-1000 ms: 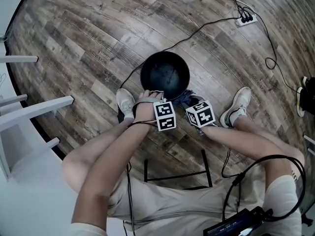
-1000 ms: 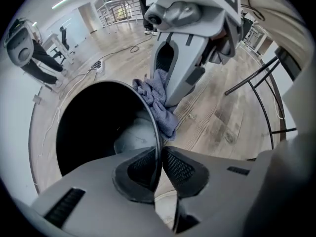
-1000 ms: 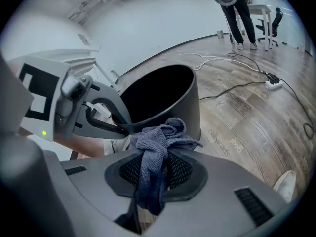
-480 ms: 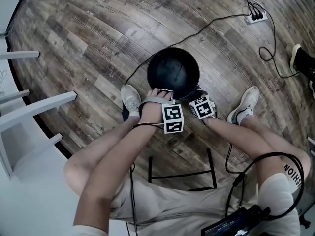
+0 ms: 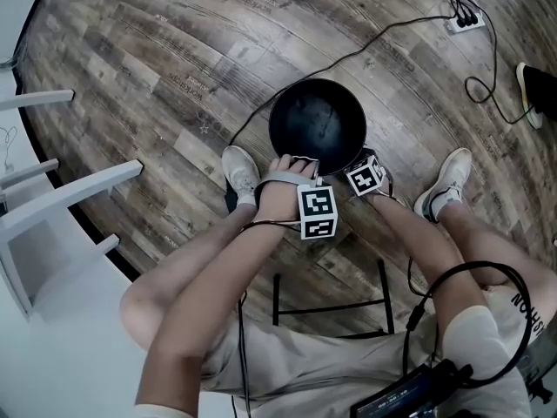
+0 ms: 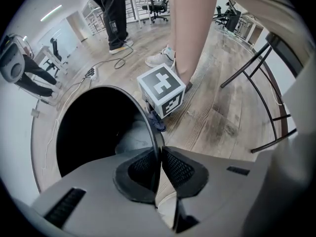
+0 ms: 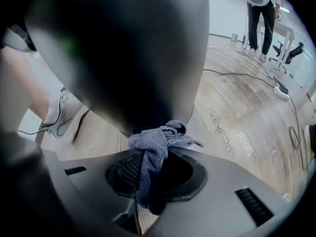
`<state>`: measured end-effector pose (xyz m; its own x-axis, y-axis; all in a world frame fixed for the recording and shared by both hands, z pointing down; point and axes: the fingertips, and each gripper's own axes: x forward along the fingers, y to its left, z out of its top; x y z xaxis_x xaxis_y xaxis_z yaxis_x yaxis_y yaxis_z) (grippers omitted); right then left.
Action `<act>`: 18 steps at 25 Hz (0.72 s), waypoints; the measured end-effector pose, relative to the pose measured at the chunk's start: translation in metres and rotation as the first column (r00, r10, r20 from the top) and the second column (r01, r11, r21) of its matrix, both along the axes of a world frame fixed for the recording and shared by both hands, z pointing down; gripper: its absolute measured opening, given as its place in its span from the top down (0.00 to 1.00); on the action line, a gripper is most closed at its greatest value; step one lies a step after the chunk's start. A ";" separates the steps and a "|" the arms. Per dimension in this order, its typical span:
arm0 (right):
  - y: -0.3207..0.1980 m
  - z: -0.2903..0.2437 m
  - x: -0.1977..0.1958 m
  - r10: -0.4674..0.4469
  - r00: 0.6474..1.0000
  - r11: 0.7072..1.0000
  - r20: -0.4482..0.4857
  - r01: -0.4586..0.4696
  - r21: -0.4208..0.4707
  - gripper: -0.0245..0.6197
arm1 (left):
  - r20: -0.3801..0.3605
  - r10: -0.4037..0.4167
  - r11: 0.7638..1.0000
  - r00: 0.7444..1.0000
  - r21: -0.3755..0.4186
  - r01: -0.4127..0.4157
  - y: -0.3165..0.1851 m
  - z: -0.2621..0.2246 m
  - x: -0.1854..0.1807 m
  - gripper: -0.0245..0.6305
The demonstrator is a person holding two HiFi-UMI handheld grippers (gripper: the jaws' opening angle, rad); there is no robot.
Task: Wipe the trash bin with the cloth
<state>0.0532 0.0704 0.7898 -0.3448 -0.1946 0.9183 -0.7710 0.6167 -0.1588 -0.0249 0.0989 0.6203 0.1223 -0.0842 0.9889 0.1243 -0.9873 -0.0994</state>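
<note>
**Black bin (image 5: 272, 127) steadied at the rim, cloth (image 7: 155, 142) pressed to its side**

Wood-look planks cover the floor (image 5: 130, 59), and the round, open bin stands upright on them, just in front of the seated person's feet. It shows nothing inside but its dark bottom.

The left tool (image 6: 159, 167) is clamped on the near rim, one jaw inside the bin and one outside, with the thin wall pinched between the pads. From the head view the left tool (image 5: 300, 162) sits at the edge nearest the person. The right tool (image 7: 150, 169) is closed on the cloth and is down beside the bin's outer wall (image 7: 123, 48), close to the floor. Its marker cube shows just right of the bin from above.

The grey cloth is bunched into a wad that sticks out past the jaws and touches the curved side of the bin.

The bin looks like thin, smooth plastic, so it is probably light and likely to slide or tip on the floor when rubbed from one side. The rim is the stiffest place to hold it, and that grip suits the job. The wall below may flex under pressure. The cloth is soft and limp. Only the wad beyond the jaws does the wiping, and hard rubbing on the slick surface could drag it loose, so a firm hold on the thick middle is best.
</note>
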 end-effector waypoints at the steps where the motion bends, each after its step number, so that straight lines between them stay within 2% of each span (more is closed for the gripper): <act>1: 0.000 0.003 0.001 0.013 1.000 1.000 0.001 -0.013 -0.020 0.84 | -0.001 -0.002 1.000 1.000 -0.001 0.002 0.000 0.000 0.001 0.89; 5: 0.000 0.004 0.003 0.030 1.000 0.996 -0.004 -0.030 -0.087 0.84 | -0.001 -0.014 1.000 1.000 -0.009 0.014 -0.002 0.002 0.000 0.89; 9: 0.008 -0.019 0.007 0.045 0.999 0.994 0.028 -0.042 -0.099 0.84 | 0.000 -0.031 0.999 1.000 -0.018 0.031 -0.001 0.002 0.000 0.89; 15: 0.032 -0.085 0.010 -0.048 0.993 0.997 0.107 0.055 -0.061 0.84 | 0.034 -0.119 0.993 0.992 -0.021 0.120 -0.001 0.004 -0.003 0.89; 18: 0.035 -0.118 0.011 -0.084 0.987 0.996 0.138 0.089 -0.031 0.84 | 0.044 -0.188 0.982 0.981 -0.026 0.189 -0.002 0.005 0.002 0.89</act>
